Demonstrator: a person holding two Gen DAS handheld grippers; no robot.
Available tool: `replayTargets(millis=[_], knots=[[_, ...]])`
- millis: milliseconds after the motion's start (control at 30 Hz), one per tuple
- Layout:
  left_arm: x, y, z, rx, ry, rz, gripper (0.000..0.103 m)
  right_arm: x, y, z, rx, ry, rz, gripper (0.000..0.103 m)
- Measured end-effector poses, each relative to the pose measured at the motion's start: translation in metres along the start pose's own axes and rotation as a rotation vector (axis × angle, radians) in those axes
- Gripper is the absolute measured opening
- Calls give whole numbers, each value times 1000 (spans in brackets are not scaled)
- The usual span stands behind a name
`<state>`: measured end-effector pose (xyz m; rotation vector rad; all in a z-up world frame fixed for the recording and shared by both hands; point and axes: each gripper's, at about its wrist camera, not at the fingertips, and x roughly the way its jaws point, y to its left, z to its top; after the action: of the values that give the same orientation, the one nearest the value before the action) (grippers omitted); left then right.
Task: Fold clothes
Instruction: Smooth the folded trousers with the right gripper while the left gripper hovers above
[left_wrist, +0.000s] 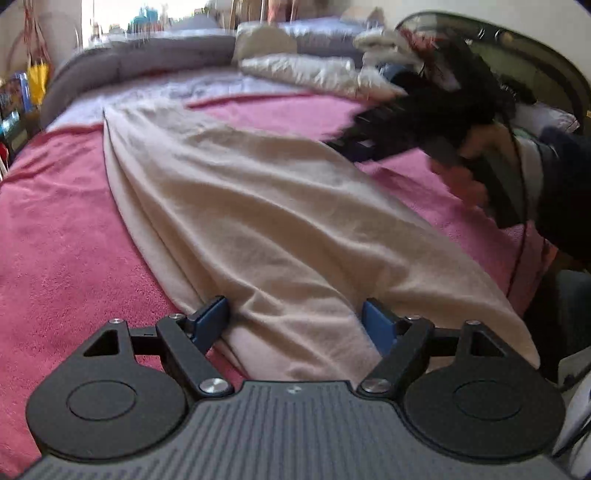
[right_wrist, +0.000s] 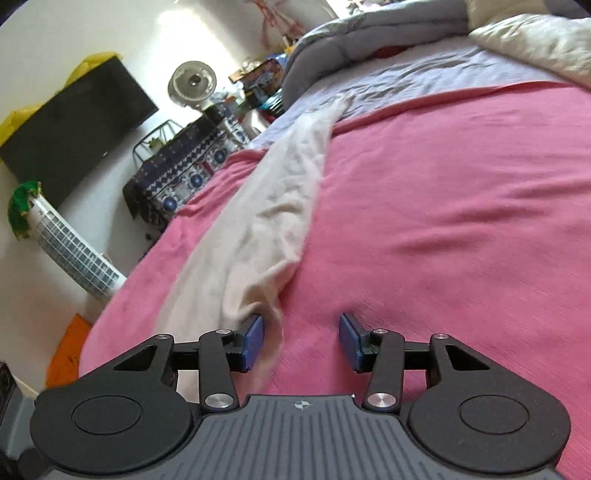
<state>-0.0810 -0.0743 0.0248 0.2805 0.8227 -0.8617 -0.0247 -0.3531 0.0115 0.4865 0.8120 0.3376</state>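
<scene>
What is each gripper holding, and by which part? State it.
Nothing is held. The left gripper is open over the near end of the beige cloth; the right gripper is open at its edge.

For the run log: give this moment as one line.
left gripper: open, straddling beige garment edge | right gripper: open, at garment edge | garment: flat on pink blanket | fold: not begun

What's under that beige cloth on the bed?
The beige cloth lies on a pink blanket, which shows all around it. Its far tip reaches onto a pale lilac sheet. Whatever is directly beneath its folds stays covered.
</scene>
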Motion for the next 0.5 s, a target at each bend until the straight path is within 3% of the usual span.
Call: replayTargets(millis=[33,100,200,333,367,433,500], knots=[[1,0,4,-3,26,0,81,5,8,3,0,27,-11,29],[3,-1,11,-1,79,6,81,12,20,11,23,106,3,7],[3,1,17,-12,141,4,81,4,21,24,66,141,-6,7],[6,2,20,-13,191,-9,86,-12,14,40,60,134,-82,7],[7,1,22,-9,201,-11,87,-14,9,42,70,144,-75,11],[8,0,25,-9,219,-15,89,-11,-4,44,168,175,22,18],[8,2,27,-23,231,-22,89,-4,2,47,168,194,27,39]])
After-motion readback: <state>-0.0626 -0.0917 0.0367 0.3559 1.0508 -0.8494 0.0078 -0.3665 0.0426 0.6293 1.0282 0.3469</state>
